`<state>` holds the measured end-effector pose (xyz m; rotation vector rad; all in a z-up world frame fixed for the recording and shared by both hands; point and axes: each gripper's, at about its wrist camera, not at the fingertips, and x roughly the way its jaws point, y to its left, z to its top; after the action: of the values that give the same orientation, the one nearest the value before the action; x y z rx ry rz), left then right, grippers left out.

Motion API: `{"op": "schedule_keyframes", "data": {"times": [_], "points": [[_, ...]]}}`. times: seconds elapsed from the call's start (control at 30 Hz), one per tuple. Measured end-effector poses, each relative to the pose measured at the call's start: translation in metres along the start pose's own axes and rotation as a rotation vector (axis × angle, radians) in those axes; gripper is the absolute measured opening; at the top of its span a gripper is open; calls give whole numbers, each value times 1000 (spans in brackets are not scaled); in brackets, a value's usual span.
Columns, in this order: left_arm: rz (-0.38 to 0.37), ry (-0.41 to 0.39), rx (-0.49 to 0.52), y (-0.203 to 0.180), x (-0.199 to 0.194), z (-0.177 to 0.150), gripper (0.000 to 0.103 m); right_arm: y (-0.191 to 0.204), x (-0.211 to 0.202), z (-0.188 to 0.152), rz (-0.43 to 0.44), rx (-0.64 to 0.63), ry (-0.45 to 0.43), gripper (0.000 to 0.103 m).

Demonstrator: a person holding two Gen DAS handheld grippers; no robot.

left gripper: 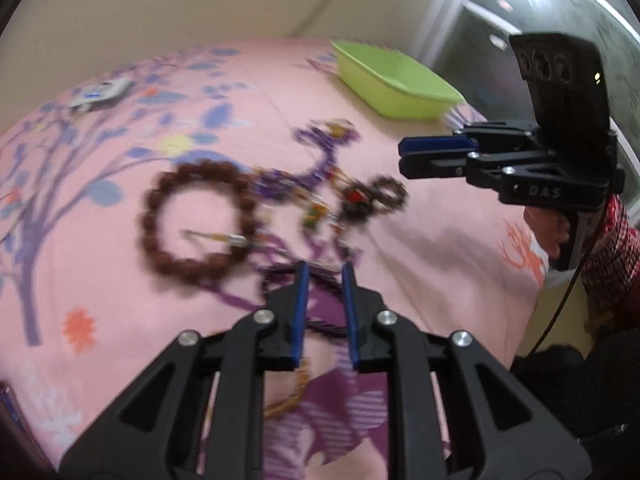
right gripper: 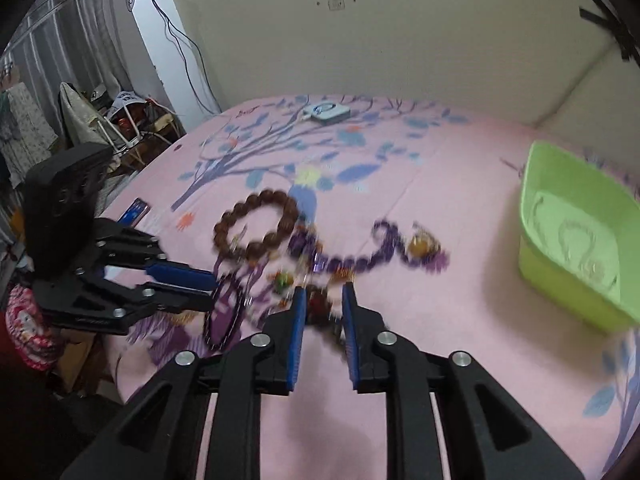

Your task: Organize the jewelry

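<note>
Brown bead bracelet (left gripper: 198, 220) lies left of centre on the pink bed (left gripper: 440, 240), above the left gripper (left gripper: 325, 280).
Left jaws stand narrowly apart over a dark strand, right gripper (left gripper: 404, 156) shut and empty; green tub (left gripper: 394, 80) sits upper right, nearer it.

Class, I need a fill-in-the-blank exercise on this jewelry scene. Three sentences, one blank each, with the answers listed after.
1. The plastic tub standing on the bed is ___ in colour.
2. The large bead bracelet lying open in a ring is ___.
3. The bedsheet under the jewelry is mostly ___, with a printed tree.

Missing words: green; brown; pink
</note>
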<state>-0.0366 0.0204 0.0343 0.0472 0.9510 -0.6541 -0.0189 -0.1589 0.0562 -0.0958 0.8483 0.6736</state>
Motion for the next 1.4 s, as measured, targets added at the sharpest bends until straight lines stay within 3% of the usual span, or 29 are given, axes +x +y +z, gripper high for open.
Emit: {"op": "schedule_keyframes", "data": {"times": [0.07,0.27,0.37,0.43,0.5,0.67,0.7,0.77,0.8,1.13,1.17,1.2,1.23,1.4], "points": [[11,-38,-37,10,-12,0,16,6,18,13,-24,-55,20,5],[29,-69,-78,21,-30,-8,18,9,63,28,-46,-140,127,5],[35,-59,-79,24,-28,-8,21,8,82,29,-13,-150,170,0],[36,-57,-76,23,-27,-7,21,7,82,31,53,-144,186,0],[35,-60,-68,23,-28,-4,21,6,76,33,55,-131,185,0],[48,-93,-24,11,-33,13,23,9,28,50,84,-87,76,0],[52,-100,-17,8,-33,17,27,9,17,55,85,-77,46,0],[65,-128,0,-1,-34,29,51,7,-5,65,88,-55,-12,0],[64,-148,15,-6,-34,35,54,6,-13,70,92,-44,-34,0],[31,-234,128,-58,-7,110,61,-14,-109,104,99,38,-261,0],[-6,-228,134,-63,0,121,45,-17,-118,106,88,42,-281,0],[-28,-210,148,-69,5,131,9,-20,-124,107,79,46,-295,0],[-33,-200,156,-73,8,139,5,-24,-132,108,68,53,-310,0],[-49,-245,183,-97,14,189,5,-56,-162,108,-3,85,-370,0]]}}
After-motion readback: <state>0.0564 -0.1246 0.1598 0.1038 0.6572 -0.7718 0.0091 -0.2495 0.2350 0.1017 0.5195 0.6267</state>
